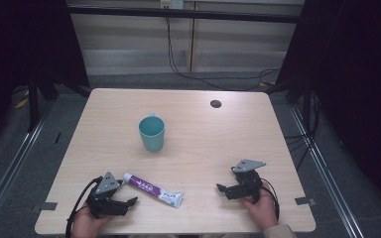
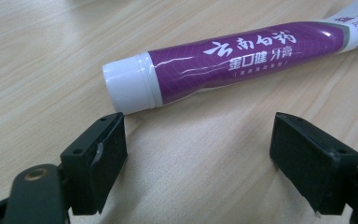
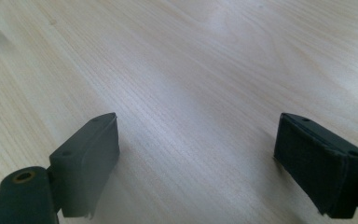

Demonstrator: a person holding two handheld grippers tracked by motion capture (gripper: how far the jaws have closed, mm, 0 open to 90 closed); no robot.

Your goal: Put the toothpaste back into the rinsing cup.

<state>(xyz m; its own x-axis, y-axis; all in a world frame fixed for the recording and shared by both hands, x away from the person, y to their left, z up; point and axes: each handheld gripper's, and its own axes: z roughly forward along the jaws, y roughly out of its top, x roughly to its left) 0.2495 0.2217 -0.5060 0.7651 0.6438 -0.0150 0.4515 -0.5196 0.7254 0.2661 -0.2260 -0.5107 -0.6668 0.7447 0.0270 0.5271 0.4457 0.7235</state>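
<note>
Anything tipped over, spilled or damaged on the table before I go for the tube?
Nothing stands out. The purple-and-white toothpaste tube lies flat with its white cap on, the teal plastic mug stands upright, and the light wooden table shows no spill.

Glossy plastic toothpaste tube (image 2: 242,60) (ribbed white cap) on a matt, pale wood-grain table (image 2: 37,60).
</note>
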